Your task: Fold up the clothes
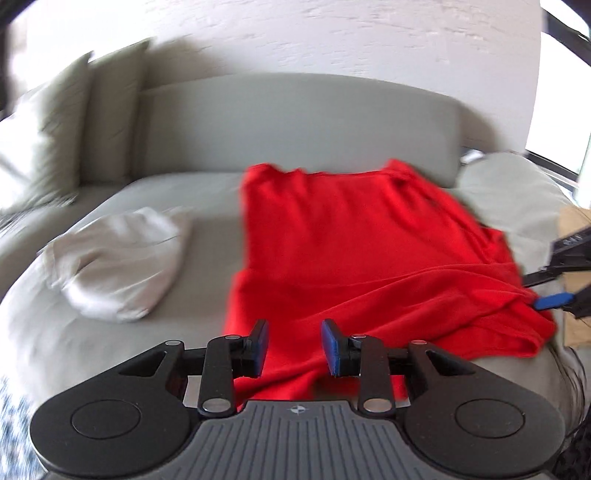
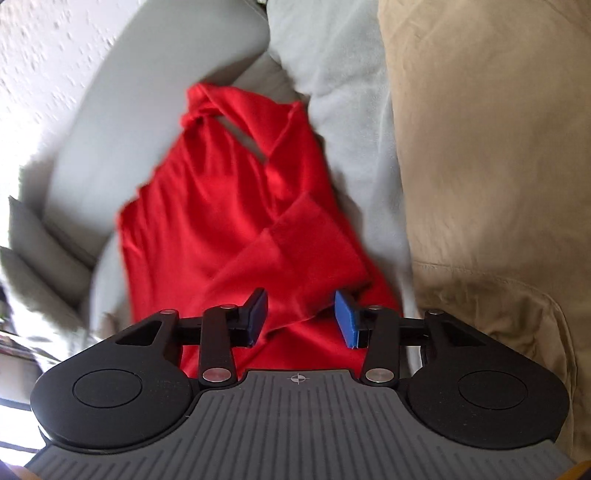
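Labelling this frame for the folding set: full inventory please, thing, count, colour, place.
red garment: 1, red, spread on the sofa seat, one sleeve folded across its body in the right wrist view
white cloth: 1, white, bunched on the seat, left of the red garment and apart from it
sofa: 1, grey, under both items
cushions: at least 2, grey-green, at the sofa's far left end
beige fabric: 1, tan, right of the garment; what it is cannot be told
wall: white, textured, behind the sofa
left gripper: 1, black with blue pads, open over the garment's near edge
right gripper: 1, black with blue pads, open over the garment
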Demonstrator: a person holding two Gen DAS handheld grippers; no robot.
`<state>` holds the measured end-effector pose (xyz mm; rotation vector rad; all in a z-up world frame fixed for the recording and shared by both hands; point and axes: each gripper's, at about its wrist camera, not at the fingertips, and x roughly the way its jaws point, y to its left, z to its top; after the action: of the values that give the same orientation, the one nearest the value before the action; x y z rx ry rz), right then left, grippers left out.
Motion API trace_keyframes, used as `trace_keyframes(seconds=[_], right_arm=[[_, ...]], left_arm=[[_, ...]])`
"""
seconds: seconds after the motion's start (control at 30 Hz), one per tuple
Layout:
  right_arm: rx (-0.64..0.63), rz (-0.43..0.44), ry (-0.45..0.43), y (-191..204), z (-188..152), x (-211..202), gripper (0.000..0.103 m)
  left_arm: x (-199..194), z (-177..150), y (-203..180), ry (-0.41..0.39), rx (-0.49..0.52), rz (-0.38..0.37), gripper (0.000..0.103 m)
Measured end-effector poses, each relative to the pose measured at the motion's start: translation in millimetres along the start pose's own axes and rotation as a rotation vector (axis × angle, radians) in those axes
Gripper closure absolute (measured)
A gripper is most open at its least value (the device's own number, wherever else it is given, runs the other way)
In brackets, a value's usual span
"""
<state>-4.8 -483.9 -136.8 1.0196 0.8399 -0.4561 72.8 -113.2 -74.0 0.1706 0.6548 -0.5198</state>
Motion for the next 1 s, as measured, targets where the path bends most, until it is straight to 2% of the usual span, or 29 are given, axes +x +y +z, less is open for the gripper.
trace_keyframes(seconds=[0.07,0.17,0.2,0.27,0.3,0.37,0.43,0.53,0.6,0.67,0.7,0.73,0.8,0.9,1.0], right_arm=[[0.039,0.0,-0.008,-3,3,5,0.054],[0.184,0.051,-0.038,-20,9,16,0.053],[0.211,0.057,-0.057,-24,8,17,0.058],[0.226,0.056,-0.103,-28,4,18,0.084],[0.21,0.055,-0.138,-28,2,16,0.099],[0.111,0.043,-0.234,-20,-2,1,0.1],[-0.008,-0.045,-0.294,-7,-2,-12,0.101],[-0.062,-0.17,-0.279,-4,1,-16,0.103],[-0.073,-0.206,-0.211,-6,3,-12,0.103],[-0.094,-0.215,-0.169,-4,3,-14,0.097],[-0.083,-0.195,-0.174,-2,4,-18,0.086],[-0.064,-0.162,-0.187,0,5,-22,0.068],[-0.068,-0.118,-0.186,4,7,-24,0.048],[-0.091,-0.06,-0.173,9,10,-24,0.049],[-0.115,-0.003,-0.159,14,12,-23,0.049]], left_arm=[[20,2,-3,0.024,-0.003,-0.026,0.082],[44,2,2,0.116,-0.094,0.011,0.087],[50,0,7,0.146,-0.123,0.028,0.089],[56,-5,15,0.182,-0.156,0.041,0.09],[56,-6,17,0.18,-0.158,0.034,0.09],[53,-8,21,0.18,-0.151,0.035,0.09],[51,-9,23,0.182,-0.156,0.051,0.09],[46,-10,24,0.182,-0.155,0.051,0.09],[42,-11,25,0.182,-0.15,0.045,0.09],[35,-9,29,0.165,-0.16,0.016,0.084],[31,-7,32,0.146,-0.168,-0.001,0.075],[27,-5,35,0.118,-0.176,-0.015,0.072],[21,3,41,0.067,-0.189,-0.006,0.072],[28,19,46,0.056,-0.204,0.045,0.071],[64,36,43,0.162,-0.155,0.084,0.06]])
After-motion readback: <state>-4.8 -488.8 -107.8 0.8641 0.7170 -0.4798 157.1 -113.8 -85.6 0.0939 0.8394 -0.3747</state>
